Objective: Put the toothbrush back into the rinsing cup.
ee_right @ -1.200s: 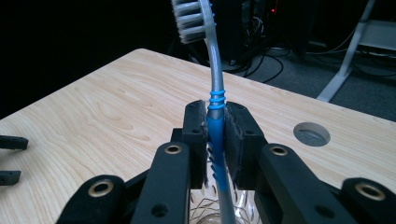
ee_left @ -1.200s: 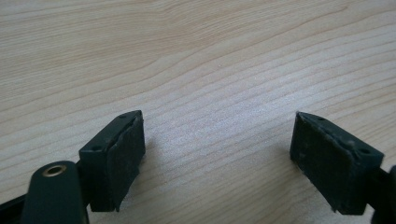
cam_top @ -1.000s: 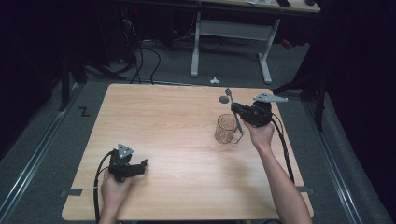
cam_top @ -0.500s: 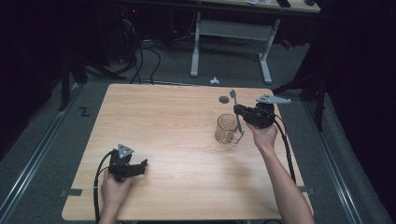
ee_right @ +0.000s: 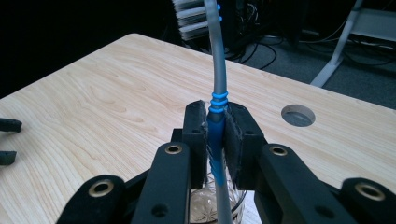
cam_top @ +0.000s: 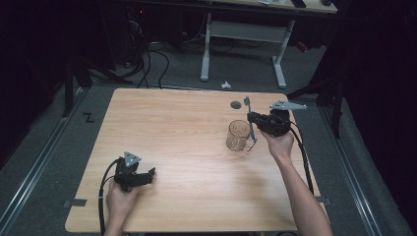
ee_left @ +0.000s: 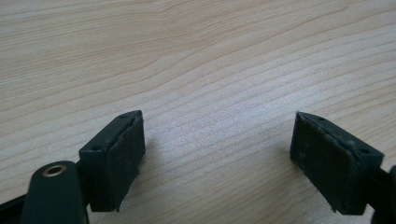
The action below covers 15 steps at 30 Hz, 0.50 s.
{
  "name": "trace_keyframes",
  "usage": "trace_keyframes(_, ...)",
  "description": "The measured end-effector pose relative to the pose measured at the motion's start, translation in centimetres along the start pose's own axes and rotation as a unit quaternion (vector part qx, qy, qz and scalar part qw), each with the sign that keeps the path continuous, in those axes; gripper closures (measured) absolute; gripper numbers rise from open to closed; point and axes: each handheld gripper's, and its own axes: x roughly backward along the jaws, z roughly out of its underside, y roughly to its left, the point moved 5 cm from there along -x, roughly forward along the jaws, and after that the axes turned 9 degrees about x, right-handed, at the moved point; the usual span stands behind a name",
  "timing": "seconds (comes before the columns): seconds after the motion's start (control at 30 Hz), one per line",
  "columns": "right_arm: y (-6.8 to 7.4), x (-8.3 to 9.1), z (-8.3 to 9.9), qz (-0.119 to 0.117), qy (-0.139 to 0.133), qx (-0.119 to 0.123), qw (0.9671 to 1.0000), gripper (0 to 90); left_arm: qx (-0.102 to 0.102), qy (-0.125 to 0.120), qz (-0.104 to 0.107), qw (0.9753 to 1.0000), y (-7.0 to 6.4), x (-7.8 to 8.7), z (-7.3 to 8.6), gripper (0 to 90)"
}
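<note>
High view above table [cam_top: 187,147] facing forward-down, claw cameras close, sharing the tabletop

Matt wood table [cam_top: 187,128], cut-glass cup [cam_top: 238,136]

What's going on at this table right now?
A person works two handheld grippers at a wooden table. The right gripper is clamped on a grey and blue toothbrush, held upright, bristles up, just beside a glass cup. The left gripper rests open on the bare wood near the person's side.
</note>
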Motion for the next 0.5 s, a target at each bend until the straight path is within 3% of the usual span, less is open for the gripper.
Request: trace_keyframes(0.5,0.01,0.52,0.19,0.000,0.012,0.002,0.9999,79.4,0.000,0.000,0.000,1.0000,0.00,0.00,0.00,18.5)
